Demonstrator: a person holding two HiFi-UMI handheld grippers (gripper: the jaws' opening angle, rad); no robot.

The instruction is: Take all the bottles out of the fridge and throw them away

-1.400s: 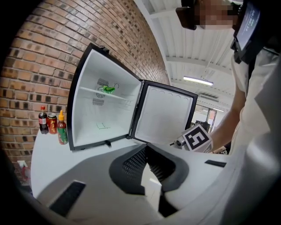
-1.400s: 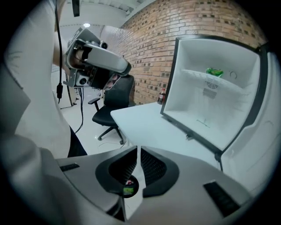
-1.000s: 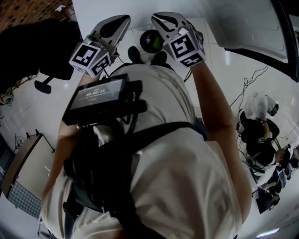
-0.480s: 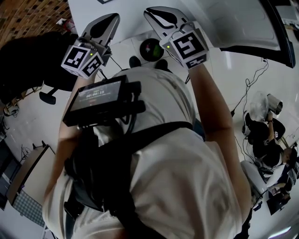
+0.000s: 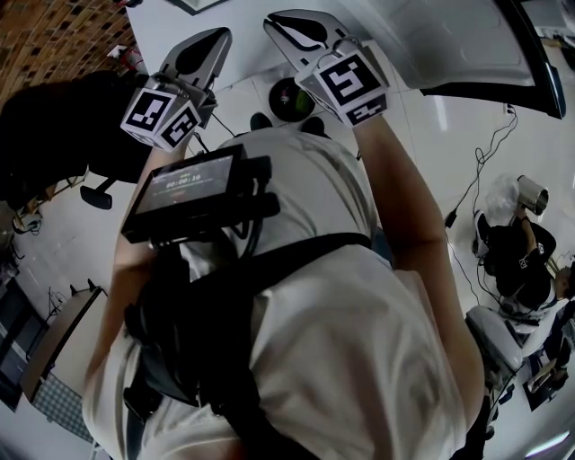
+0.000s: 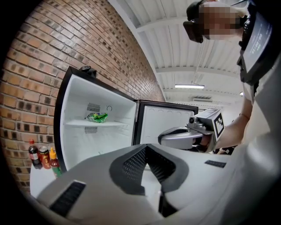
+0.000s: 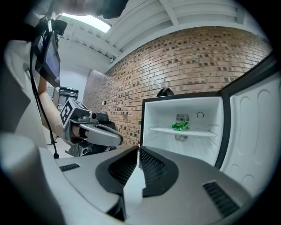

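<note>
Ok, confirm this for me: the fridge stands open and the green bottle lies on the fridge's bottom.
Not quite. The fridge does stand open, but the green bottle lies on the upper shelf, not on the bottom. The right gripper view shows it plainly, and the left gripper view agrees.

**Q:** What has been displaced in the head view?

**A:** The right gripper [image 5: 283, 25] and the left gripper [image 5: 211, 40] have been carried up and to the left, the right one farther.

**Q:** And around them?

**A:** More of the brick wall [image 5: 63, 36] is exposed at upper left. The round dark container [image 5: 289, 94] is seen slightly lower. The seated bystander [image 5: 519, 260] is shifted toward the right edge.
</note>
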